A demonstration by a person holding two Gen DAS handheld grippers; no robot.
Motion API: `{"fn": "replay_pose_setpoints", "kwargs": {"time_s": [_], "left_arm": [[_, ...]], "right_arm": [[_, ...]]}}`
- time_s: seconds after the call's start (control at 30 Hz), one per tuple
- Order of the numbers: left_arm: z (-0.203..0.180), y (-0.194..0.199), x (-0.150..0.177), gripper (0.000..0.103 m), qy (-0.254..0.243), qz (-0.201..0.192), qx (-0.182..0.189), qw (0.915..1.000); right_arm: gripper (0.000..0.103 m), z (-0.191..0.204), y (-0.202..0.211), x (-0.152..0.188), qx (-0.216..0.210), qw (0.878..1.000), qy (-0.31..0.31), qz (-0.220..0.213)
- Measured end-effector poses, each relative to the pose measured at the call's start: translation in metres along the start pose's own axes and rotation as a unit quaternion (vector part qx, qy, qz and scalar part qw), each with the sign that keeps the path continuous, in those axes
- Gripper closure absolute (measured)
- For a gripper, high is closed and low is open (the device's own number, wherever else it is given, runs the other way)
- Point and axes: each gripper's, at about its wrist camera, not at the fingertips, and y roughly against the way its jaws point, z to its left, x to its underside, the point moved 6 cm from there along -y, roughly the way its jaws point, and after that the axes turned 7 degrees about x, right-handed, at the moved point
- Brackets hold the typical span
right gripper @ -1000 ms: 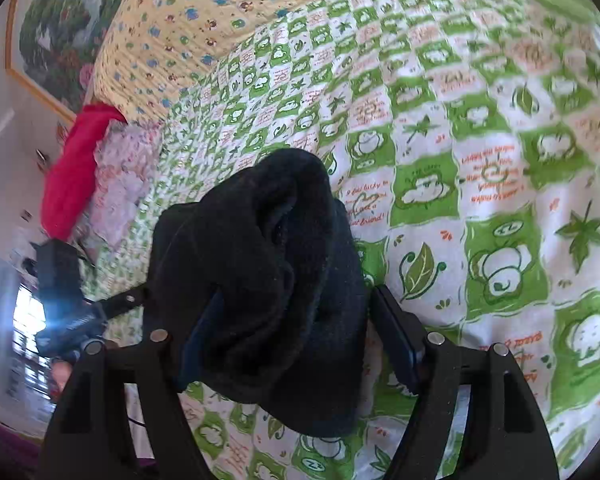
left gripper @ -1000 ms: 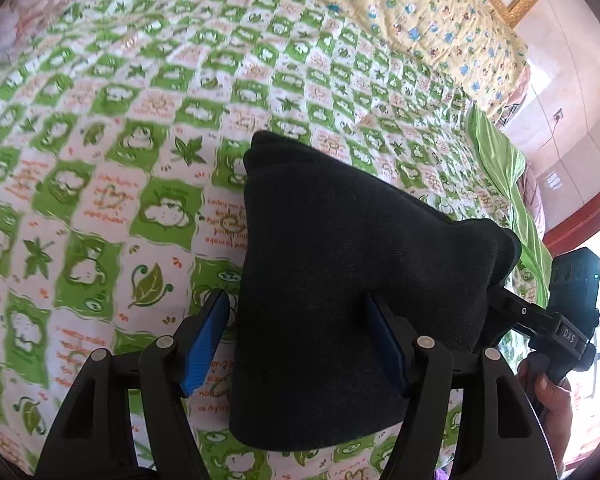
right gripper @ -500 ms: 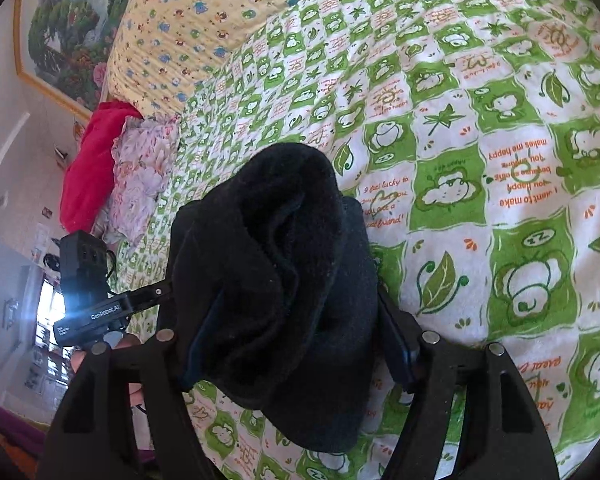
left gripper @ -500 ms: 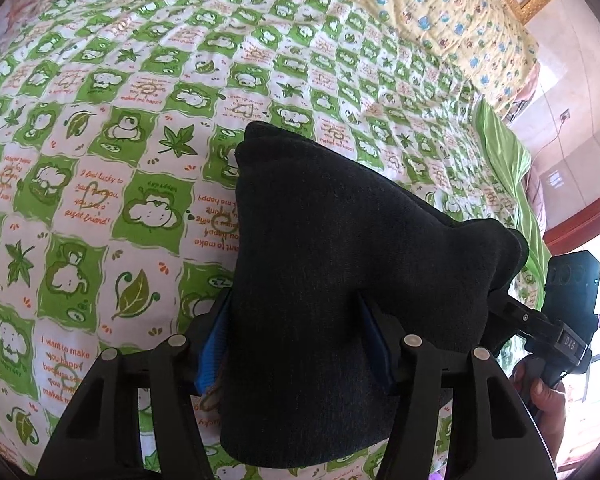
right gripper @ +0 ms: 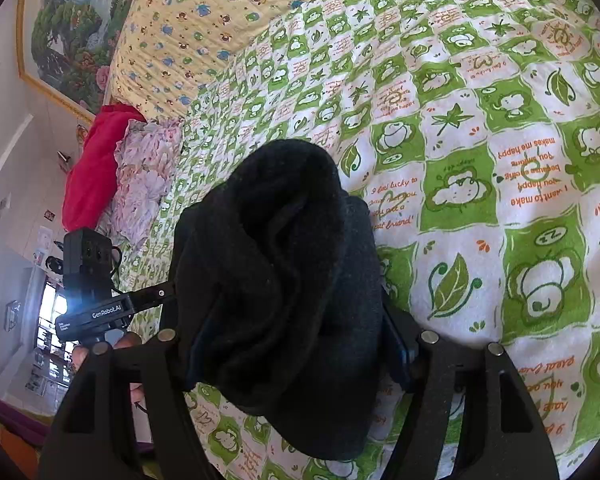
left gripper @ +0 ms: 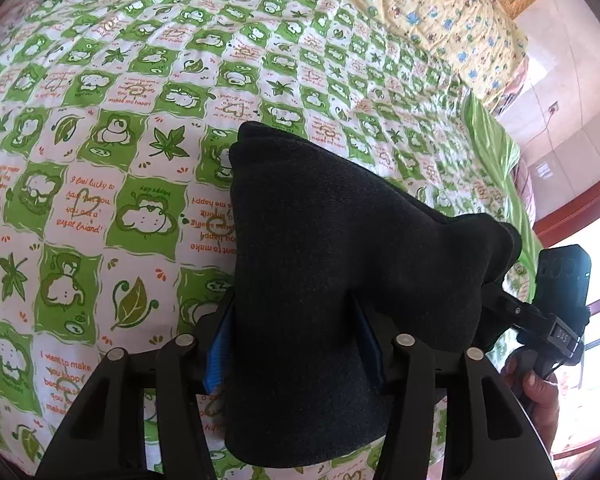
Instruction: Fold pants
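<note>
The black pants are folded into a thick bundle held above the green-and-white patterned bedspread. My left gripper is shut on one end of the bundle, its blue pads pressed into the cloth. My right gripper is shut on the other end of the pants, where the folded layers bulge up between the fingers. The right gripper also shows at the right edge of the left wrist view, and the left gripper shows at the left of the right wrist view.
A yellow quilt lies at the head of the bed. A red pillow and a floral pillow lie at the bed's edge. A green sheet edge runs along the far side. A framed picture hangs on the wall.
Both grippers have closed on the pants bundle; the left one was open a second ago. The bundle has risen off the bedspread and the views have pulled back.
</note>
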Motion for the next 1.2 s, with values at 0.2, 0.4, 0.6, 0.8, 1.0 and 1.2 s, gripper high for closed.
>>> {"fn": "replay_pose_setpoints", "kwargs": {"time_s": [0.2, 0.4, 0.6, 0.8, 1.0, 1.2], "left_arm": [[0.0, 0.014, 0.004, 0.071, 0.005, -0.028, 0.026, 0.9993], [0.0, 0.062, 0.0, 0.075, 0.001, -0.074, 0.017, 0.9971], [0.025, 0.138, -0.007, 0.074, 0.016, -0.139, -0.008, 0.9901], [0.074, 0.2, -0.02, 0.075, 0.029, -0.191, -0.067, 0.9788], [0.122, 0.219, -0.042, 0.074, 0.045, -0.204, -0.11, 0.9717], [0.148, 0.211, -0.07, 0.074, 0.049, -0.204, -0.135, 0.9685]], "right_arm": [[0.043, 0.011, 0.007, -0.002, 0.002, 1.0, 0.007, -0.002], [0.048, 0.054, 0.015, -0.009, -0.025, 0.999, 0.037, -0.021], [0.048, 0.121, -0.015, -0.021, -0.081, 0.993, 0.082, -0.016], [0.048, 0.19, -0.07, -0.035, -0.123, 0.983, 0.133, 0.009], [0.048, 0.229, -0.121, -0.053, -0.131, 0.979, 0.153, 0.031], [0.048, 0.242, -0.15, -0.074, -0.12, 0.979, 0.159, 0.036]]}}
